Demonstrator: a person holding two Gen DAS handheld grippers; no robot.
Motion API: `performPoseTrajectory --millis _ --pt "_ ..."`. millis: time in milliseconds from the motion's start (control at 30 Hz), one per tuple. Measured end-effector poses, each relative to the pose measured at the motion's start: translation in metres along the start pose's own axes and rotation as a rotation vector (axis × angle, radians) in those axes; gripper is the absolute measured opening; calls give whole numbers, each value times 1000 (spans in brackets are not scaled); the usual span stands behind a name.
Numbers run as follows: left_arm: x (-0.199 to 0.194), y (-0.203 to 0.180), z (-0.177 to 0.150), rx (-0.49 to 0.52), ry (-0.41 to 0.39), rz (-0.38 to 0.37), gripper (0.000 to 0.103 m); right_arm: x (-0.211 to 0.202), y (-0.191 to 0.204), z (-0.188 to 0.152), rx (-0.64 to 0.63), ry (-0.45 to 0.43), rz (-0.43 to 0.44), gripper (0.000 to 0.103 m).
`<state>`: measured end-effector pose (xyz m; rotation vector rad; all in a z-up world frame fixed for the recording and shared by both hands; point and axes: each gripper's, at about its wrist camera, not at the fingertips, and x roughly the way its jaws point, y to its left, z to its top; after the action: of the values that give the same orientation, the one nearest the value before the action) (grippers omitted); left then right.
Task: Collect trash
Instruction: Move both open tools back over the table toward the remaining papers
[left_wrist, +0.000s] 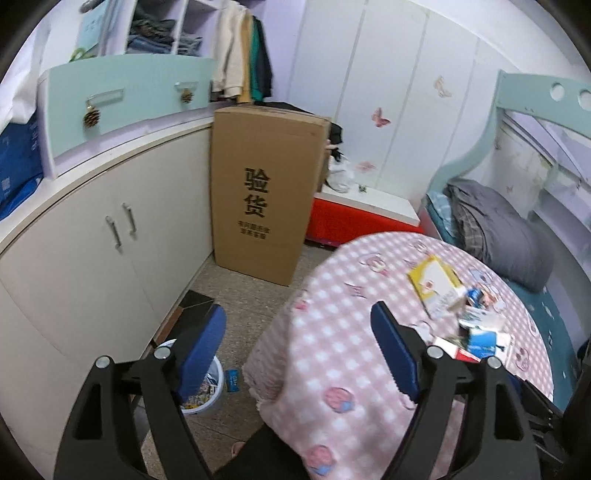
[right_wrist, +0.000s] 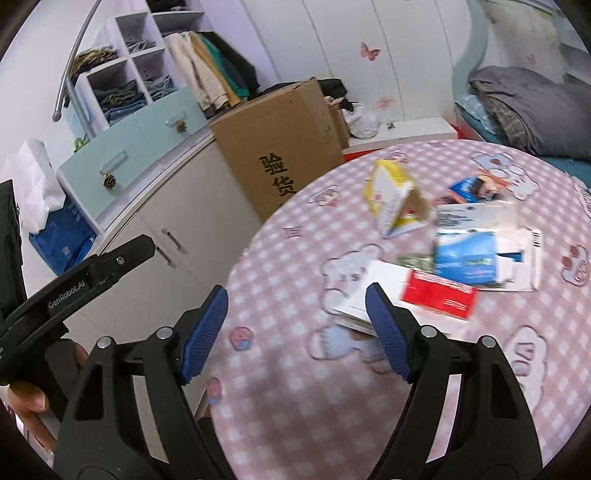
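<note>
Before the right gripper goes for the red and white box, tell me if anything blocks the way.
Nothing visible does. The right gripper is open and empty above bare pink checked cloth, and the red and white box lies just ahead by its right finger. The other packets sit beyond the box, not in front.

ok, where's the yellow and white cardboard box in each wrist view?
Left wrist: yellow and white cardboard box right of centre, on the pink checked tablecloth, beyond the left gripper.
Right wrist: upper centre, tipped on the cloth, beyond the right gripper.
Shared landmark: tall brown carton with black characters.
</note>
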<state>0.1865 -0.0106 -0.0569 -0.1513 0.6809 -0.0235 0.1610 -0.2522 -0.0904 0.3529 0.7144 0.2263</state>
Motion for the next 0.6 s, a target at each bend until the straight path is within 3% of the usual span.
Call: performPoseTrajectory --millis 400,600 --pt "4 -46 -16 80 44 -25 80 -20 -42 -5 46 -16 -36 77" --pt "16 -57 -20 86 94 -49 80 -27 -72 -6 81 -26 -111 77"
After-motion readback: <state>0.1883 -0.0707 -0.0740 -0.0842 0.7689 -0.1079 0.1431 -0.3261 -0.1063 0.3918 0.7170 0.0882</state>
